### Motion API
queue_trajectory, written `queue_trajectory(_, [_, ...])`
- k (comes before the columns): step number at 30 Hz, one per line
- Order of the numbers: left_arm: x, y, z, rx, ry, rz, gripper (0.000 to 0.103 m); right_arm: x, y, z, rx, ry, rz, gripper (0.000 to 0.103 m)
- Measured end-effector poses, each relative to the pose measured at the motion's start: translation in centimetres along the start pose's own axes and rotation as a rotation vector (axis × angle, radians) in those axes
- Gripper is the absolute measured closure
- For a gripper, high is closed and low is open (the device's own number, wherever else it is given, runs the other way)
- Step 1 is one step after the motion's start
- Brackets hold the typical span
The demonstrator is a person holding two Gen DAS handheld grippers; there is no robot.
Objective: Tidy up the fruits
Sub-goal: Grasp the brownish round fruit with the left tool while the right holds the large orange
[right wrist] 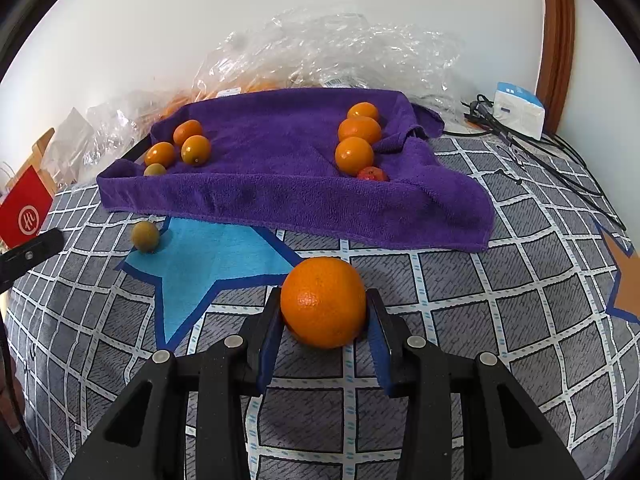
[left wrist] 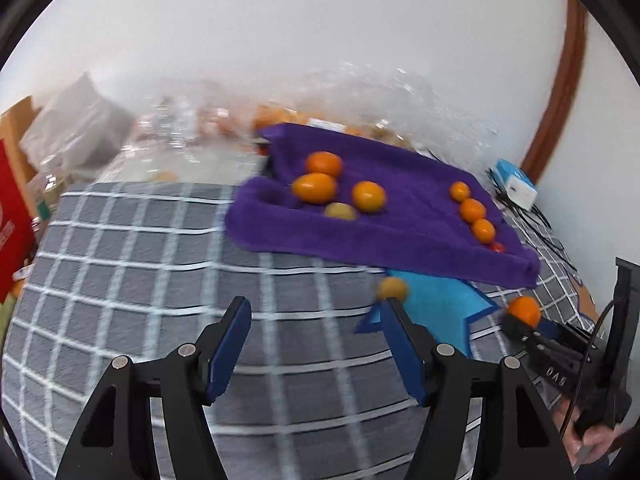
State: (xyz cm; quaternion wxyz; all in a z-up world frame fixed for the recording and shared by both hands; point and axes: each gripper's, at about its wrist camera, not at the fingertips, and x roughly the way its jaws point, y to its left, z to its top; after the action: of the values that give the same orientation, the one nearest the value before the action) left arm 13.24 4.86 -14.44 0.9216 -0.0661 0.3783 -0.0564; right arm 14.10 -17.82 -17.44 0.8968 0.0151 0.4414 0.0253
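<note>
My right gripper (right wrist: 324, 300) is shut on a round orange (right wrist: 323, 302) just above the grey checked cover (right wrist: 460, 320). Beyond it lies a purple towel (right wrist: 280, 200). Several small oval fruits (right wrist: 196, 150) sit at the towel's left end, and a row of round oranges (right wrist: 354, 155) ending in a red fruit (right wrist: 372, 174) at its right end. A loose greenish fruit (right wrist: 145, 236) rests on the blue star print. In the left wrist view my left gripper (left wrist: 316, 312) is open and empty, with that greenish fruit (left wrist: 393, 289) just past its right fingertip. The right gripper (left wrist: 520, 326) with its orange (left wrist: 524, 310) shows at the right.
Crinkled clear plastic bags (right wrist: 340, 48) holding more fruit lie behind the towel against the white wall. A red box (right wrist: 26, 212) stands at the left. A white and blue box (right wrist: 518, 110) and black cables (right wrist: 540, 152) lie at the right by a wooden frame.
</note>
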Motion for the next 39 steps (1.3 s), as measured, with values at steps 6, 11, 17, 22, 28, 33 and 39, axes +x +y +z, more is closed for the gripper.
queue_trajectory(6, [2.6,-3.3,0.9,0.069,0.050,-0.021,0.038,0.0,-0.4,0.0,0.026,0.002,0.015,0.064])
queue_trajectory(11, [4.7,-4.2,0.8,0.060,0.078,-0.038,0.053,-0.1,-0.3,0.0,0.027,-0.006,0.014,0.064])
queue_trajectory(17, [5.9,-4.2,0.1,0.063,0.087,-0.061,0.072,0.2,0.0,0.1,0.019,0.001,0.031,0.064])
queue_trajectory(22, [5.6,-4.6,-0.3,0.086,0.071,-0.043,0.077,0.3,0.2,0.1,0.012,0.005,0.030,0.064])
queue_trajectory(28, [5.3,-3.9,-0.1,0.050,0.050,-0.056,0.077,0.2,0.5,0.0,-0.015,0.004,0.026,0.064])
queue_trajectory(33, [4.2,-3.9,-0.2,0.046,-0.010,-0.058,0.078,0.2,0.5,0.0,-0.018,0.007,0.023,0.064])
queue_trajectory(39, [3.3,-3.9,0.0,0.027,-0.073,-0.076,0.078,0.2,0.2,0.0,-0.007,0.007,0.042,0.064])
